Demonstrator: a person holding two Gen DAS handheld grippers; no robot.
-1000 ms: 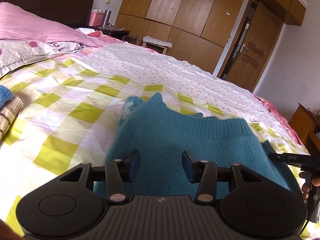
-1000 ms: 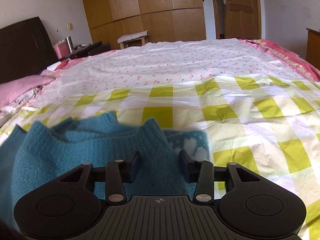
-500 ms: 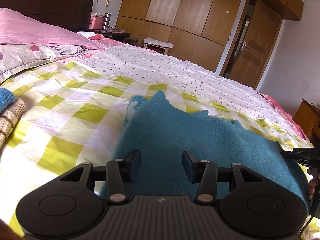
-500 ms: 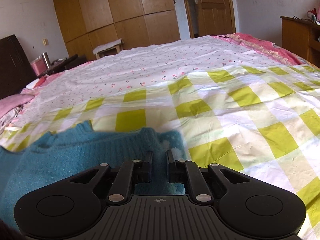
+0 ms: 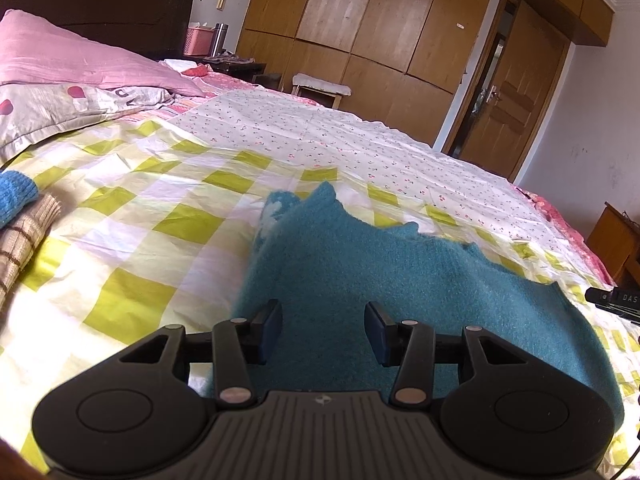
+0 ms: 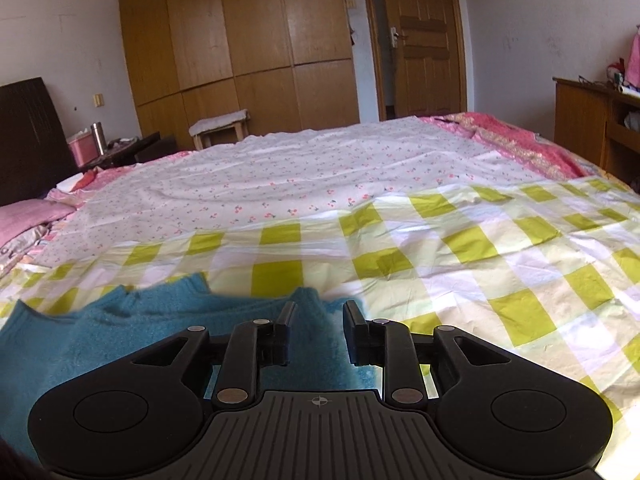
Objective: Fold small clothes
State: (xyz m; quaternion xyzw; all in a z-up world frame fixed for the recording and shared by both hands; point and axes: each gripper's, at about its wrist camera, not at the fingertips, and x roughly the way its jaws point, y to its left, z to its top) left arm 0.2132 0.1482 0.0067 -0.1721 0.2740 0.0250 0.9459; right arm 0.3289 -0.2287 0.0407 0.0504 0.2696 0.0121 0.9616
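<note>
Teal sweater (image 5: 400,280) under both downward-tilted claws: left claw (image 5: 323,330) parted and empty, right claw (image 6: 319,330) opening, unpinched.

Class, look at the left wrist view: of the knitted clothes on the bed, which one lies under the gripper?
The teal sweater. It spreads beneath the left gripper, while the blue knit and the brown striped knit lie far left.

White letters "DAS" stand on a black device (image 5: 618,301) at the right edge of the left wrist view; no other text can be read
</note>
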